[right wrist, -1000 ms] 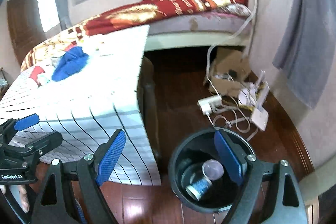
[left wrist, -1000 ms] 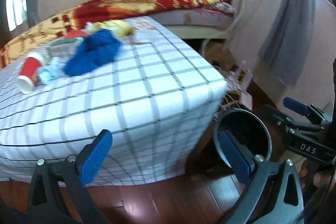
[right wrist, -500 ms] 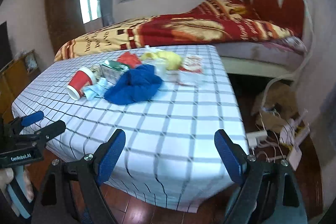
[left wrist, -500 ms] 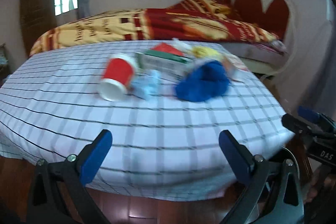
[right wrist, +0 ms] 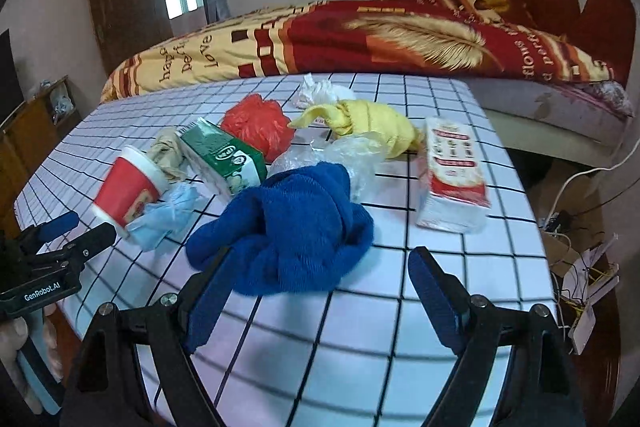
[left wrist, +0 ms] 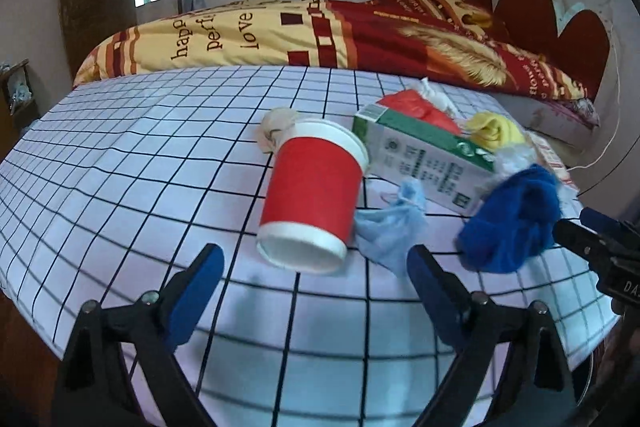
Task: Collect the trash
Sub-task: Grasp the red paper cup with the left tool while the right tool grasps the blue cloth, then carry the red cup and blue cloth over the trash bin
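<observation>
This is a bedroom with a big bed (left wrist: 360, 31) under a red and yellow blanket that looks soft and puffy. In front of the bed stands a table with a white cloth marked in black squares (left wrist: 132, 163), smooth and flat. All the trash sits in one bunch near the far right side of the table, likely so it can be picked up piece by piece.

The biggest piece is a blue towel, thick and ribbed and all scrunched up (right wrist: 288, 219). Behind it lies a long green and white paper carton (left wrist: 424, 155) on its side. To the right is a flat red and white packet (right wrist: 452, 175). A yellow cloth, twisted like a knot (right wrist: 368, 123), and a crinkly red plastic bag (right wrist: 256, 127) rest farther back. A red paper cup with a white rim (left wrist: 316, 195) has tipped over, its bottom facing the left claw. A small pale blue crumpled mask (left wrist: 388, 227) touches the cup.

The left gripper (left wrist: 316, 291) is empty and its jaws are closing a little, lined up with the cup but not touching it. The right gripper (right wrist: 320, 299) is spread wide and empty, and the towel lies just ahead of it.
</observation>
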